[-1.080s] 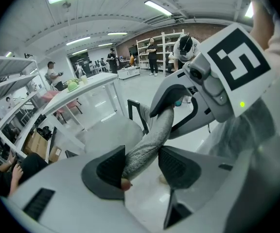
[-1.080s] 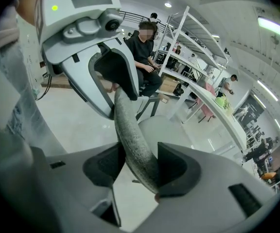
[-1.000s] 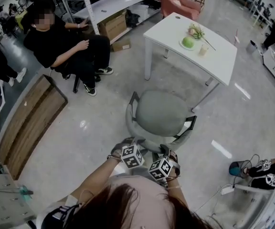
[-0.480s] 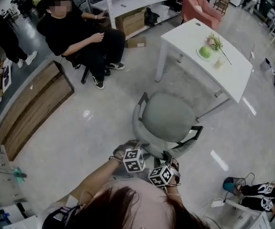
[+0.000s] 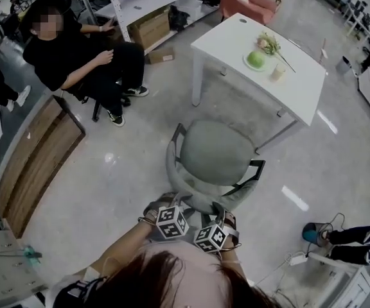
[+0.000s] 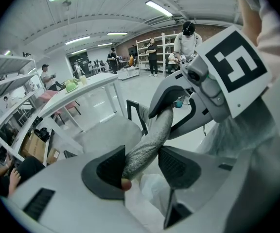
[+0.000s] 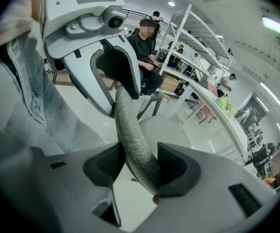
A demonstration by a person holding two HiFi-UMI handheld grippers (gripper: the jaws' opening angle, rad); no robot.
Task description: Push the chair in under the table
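Grey chair [image 5: 216,151] standing on the floor just in front of the white table [image 5: 227,43], not yet under it, my left gripper [image 6: 140,165] and my right gripper [image 7: 136,165] side by side, each clamped on its padded back rim, person [image 5: 69,59] seated beyond.

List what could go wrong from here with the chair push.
1. The armrest nearer the seated person sits roughly in line with the table leg; pushing the chair straight may hit it.
2. A knock could tip the cup on the table.
3. The left gripper and right gripper clamp only the curved backrest rim, which crosses the jaws at a slant; it might slip or the chair twist.
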